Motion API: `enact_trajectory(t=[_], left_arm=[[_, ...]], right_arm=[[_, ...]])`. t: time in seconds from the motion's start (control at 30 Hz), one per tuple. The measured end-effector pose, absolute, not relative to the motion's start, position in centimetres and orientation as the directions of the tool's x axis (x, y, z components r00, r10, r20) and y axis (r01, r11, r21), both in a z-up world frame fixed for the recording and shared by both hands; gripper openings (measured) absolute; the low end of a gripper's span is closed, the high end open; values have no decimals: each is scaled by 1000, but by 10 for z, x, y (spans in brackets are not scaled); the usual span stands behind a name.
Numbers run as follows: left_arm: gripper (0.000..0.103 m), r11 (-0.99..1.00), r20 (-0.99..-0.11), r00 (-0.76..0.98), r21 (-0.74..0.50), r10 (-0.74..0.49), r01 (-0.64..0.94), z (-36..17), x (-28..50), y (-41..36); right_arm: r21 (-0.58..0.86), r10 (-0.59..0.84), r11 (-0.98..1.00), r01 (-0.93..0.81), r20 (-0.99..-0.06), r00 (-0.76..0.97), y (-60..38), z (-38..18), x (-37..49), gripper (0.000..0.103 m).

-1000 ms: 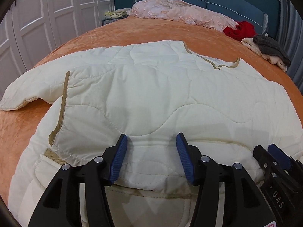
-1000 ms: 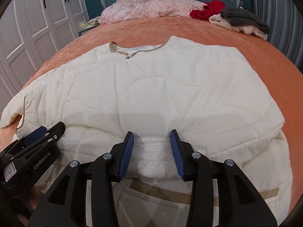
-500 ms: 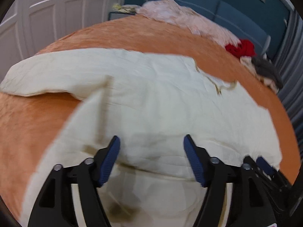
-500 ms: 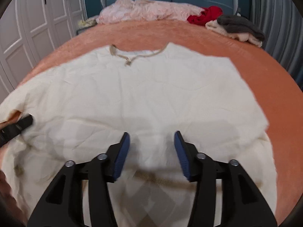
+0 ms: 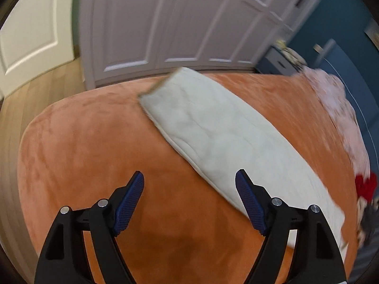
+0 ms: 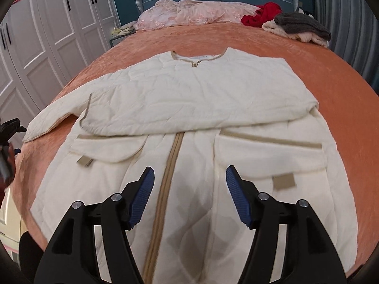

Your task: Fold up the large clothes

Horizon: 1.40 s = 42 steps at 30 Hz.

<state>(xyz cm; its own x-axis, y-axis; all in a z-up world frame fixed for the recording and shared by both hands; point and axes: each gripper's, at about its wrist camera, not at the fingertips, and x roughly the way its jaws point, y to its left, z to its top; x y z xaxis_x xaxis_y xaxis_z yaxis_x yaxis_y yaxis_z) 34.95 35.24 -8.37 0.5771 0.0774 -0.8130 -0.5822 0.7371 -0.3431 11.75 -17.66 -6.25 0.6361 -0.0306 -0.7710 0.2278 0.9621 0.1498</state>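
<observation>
**A:** What is nearest?

**B:** The right gripper (image 6: 189, 189) hangs above the hem of a cream quilted zip-front jacket (image 6: 189, 108), jaws parted, having just been opening, nothing between them. The jacket lies flat on the orange velvet bedspread (image 6: 331, 71), one sleeve already folded across its chest.

**A:** And the left gripper?

**B:** The left gripper (image 5: 189, 201) hangs beside the jacket's outstretched sleeve (image 5: 213, 130), released, empty, jaws just opened wider.

**A:** The risk?

**B:** Likely grabbing only the sleeve's top layer, or dragging the jacket and undoing the folded sleeve. Beyond the jacket, a pink crumpled blanket (image 6: 194, 11) sits clear.
</observation>
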Motion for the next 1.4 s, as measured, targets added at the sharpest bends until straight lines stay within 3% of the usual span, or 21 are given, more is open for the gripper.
enact_trajectory(t=[0.2, 0.27, 0.33, 0.43, 0.6, 0.77, 0.9, 1.07, 1.23, 1.4], left_arm=[[74, 655, -823, 567, -432, -7, -619, -106, 378, 382], [67, 667, -825, 565, -420, 1, -615, -105, 381, 378], [22, 693, -826, 563, -422, -29, -584, -101, 393, 376], [6, 742, -812, 583, -397, -10, -540, -79, 401, 361], [4, 832, -714, 700, -407, -33, -376, -6, 401, 310], [4, 927, -580, 798, -366, -163, -76, 82, 383, 193], [4, 940, -524, 801, -313, -291, 137, 113, 358, 90], [4, 898, -542, 717, -271, -440, 346, 106, 317, -32], [5, 853, -631, 586, -280, -509, 440, 63, 283, -118], [25, 840, -727, 463, -293, -506, 457, 8, 271, -165]], right_arm=[[154, -44, 956, 251, -767, 640, -168, -53, 111, 64], [137, -53, 960, 244, -767, 640, -163, -50, 110, 64], [131, -55, 963, 238, -765, 641, -162, -48, 110, 64], [136, -50, 962, 235, -760, 648, -162, -44, 109, 64], [158, -41, 958, 238, -749, 661, -164, -40, 106, 64], [180, -35, 952, 247, -738, 673, -171, -37, 99, 64], [183, -44, 949, 257, -729, 683, -182, -35, 91, 64], [210, -57, 932, 294, -719, 693, -207, -32, 78, 65], [231, -76, 911, 341, -720, 690, -235, -36, 67, 65], [253, -76, 891, 377, -735, 674, -259, -47, 60, 65]])
